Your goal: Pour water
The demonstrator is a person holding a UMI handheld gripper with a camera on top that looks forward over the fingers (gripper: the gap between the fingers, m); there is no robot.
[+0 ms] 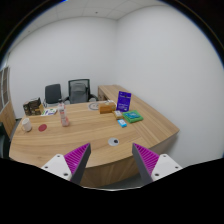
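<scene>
My gripper is open and empty, held high above the near edge of a large wooden table. Its two fingers with magenta pads stand wide apart. Far beyond the fingers, toward the table's far left, a small pinkish bottle stands upright. A cup-like thing sits left of it, and a small round object lies further left. A small dark round item lies on the table just ahead of the fingers.
A purple box stands at the table's far right, with a green-blue stack in front of it. Two black office chairs stand behind the table against white walls. A bowl-like thing sits near the far edge.
</scene>
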